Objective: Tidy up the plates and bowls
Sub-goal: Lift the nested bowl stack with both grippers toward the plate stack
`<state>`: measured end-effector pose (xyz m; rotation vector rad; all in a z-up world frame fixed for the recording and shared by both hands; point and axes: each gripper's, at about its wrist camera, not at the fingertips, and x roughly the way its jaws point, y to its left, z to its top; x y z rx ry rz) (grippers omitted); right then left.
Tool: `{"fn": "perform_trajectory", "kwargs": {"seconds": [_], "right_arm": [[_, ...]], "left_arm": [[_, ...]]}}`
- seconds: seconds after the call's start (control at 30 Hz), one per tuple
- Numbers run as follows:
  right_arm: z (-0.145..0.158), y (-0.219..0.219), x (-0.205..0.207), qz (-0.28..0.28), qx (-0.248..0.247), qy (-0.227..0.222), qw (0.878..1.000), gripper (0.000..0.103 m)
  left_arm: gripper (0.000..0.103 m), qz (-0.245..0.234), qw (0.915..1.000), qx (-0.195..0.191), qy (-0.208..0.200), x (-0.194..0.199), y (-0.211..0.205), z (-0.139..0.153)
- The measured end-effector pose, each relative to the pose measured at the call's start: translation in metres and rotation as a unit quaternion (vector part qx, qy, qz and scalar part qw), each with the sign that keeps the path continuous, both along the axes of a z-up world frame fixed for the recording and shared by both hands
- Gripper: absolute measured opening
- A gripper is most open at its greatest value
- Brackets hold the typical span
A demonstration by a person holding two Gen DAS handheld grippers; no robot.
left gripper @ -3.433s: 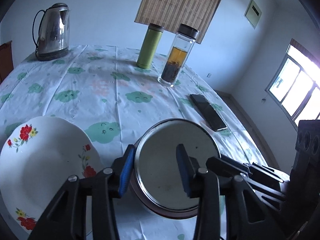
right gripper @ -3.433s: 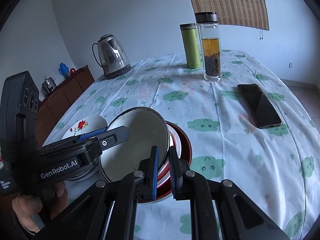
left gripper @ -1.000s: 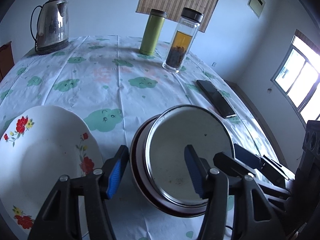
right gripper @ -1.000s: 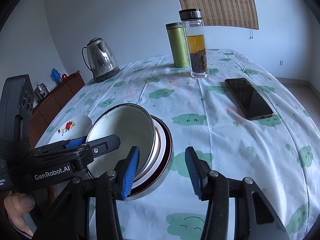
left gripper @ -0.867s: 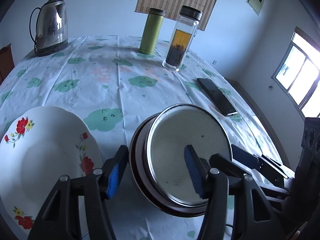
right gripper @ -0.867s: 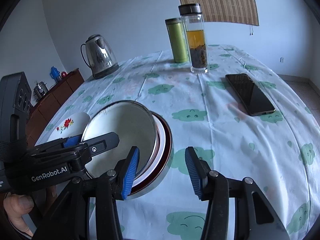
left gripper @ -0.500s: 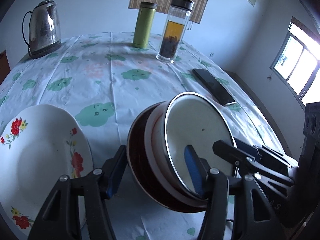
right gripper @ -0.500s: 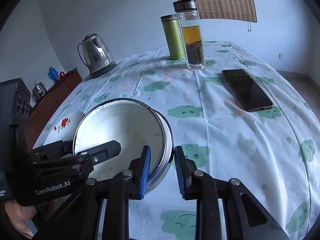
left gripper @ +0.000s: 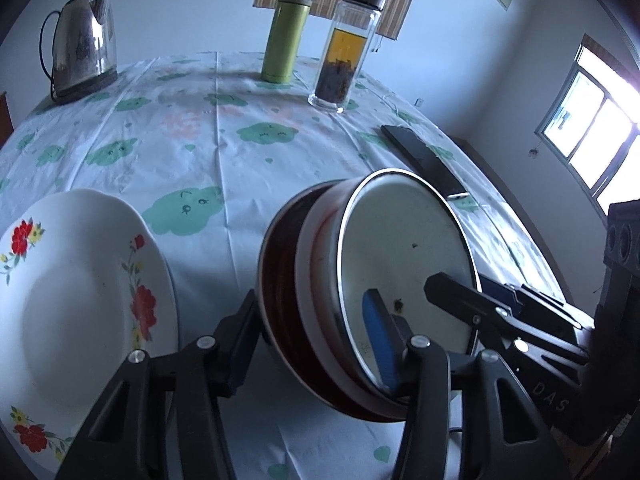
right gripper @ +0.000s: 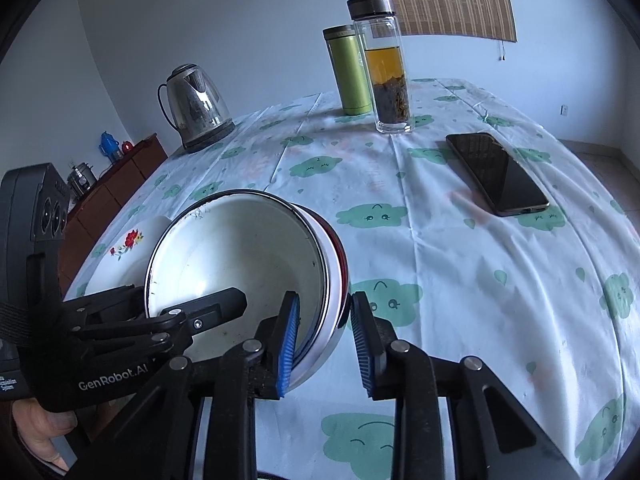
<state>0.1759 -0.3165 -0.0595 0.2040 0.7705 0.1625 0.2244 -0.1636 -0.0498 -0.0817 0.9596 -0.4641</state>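
Versus a second ago: bowl stack (left gripper: pixel 400 264) is tipped up steeper, its mouth turned toward the right gripper (right gripper: pixel 324 320), whose jaws were wide and are now narrow over the stack's near rim. One blue pad is inside the inner bowl and the other is against the outer wall, so it grips the rim. The left gripper (left gripper: pixel 312 308) has barely moved and its jaws are closing. The stack is between them, one pad inside the bowl and the other finger outside the red bowl. The floral plate (left gripper: pixel 80 288) is in the same spot, flat on the bench (left gripper: pixel 200 140) just left of the stack.

Hidden or unclear:
- The left gripper's outer pad is behind the stack, so I cannot tell whether it presses.
- The stack's lower edge is covered by fingers, so contact with the bench is unclear.
- The plate is cut off at the frame edge.
- Only part of a hand (right gripper: pixel 40 432) shows.

Containers:
- The stack is a metal-rimmed white bowl nested in a white bowl nested in a dark red one. The inner bowl holds only a few specks.
- The glass bottle (left gripper: pixel 346 48) is partly full of amber tea with leaves at the bottom.
- The contents of the green flask (left gripper: pixel 286 36) and the kettle (left gripper: pixel 82 44) are not visible.
- The phone (right gripper: pixel 496 172) lies flat to the right, well apart from the stack.
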Motion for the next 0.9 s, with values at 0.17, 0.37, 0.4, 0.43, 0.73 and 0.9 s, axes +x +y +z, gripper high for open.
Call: {"fn": "perform_trajectory", "kwargs": {"seconds": [0.17, 0.37, 0.4, 0.43, 0.73, 0.9], "right_arm": [[0.001, 0.004, -0.002, 0.0, -0.012, -0.005, 1.0, 0.028], [0.001, 0.003, -0.003, -0.012, -0.003, -0.007, 1.0, 0.027], [0.002, 0.003, -0.004, -0.013, -0.003, -0.007, 1.0, 0.027], [0.003, 0.003, -0.004, -0.014, -0.002, -0.008, 1.0, 0.027], [0.008, 0.001, -0.004, -0.016, -0.005, -0.01, 1.0, 0.027], [0.004, -0.005, -0.003, -0.016, 0.004, -0.007, 1.0, 0.025]], "left_arm": [[0.049, 0.0, 1.0, 0.006, -0.005, -0.003, -0.002, 0.0], [0.047, 0.006, 0.9999, 0.008, -0.01, -0.006, -0.003, 0.001], [0.047, 0.006, 0.9999, 0.008, -0.011, -0.007, -0.003, 0.001], [0.047, 0.006, 0.9999, 0.005, -0.011, -0.008, -0.003, 0.001], [0.047, 0.001, 0.9999, -0.006, -0.01, -0.011, -0.003, 0.002], [0.049, -0.004, 0.9997, 0.008, -0.021, -0.015, -0.006, 0.002]]}}
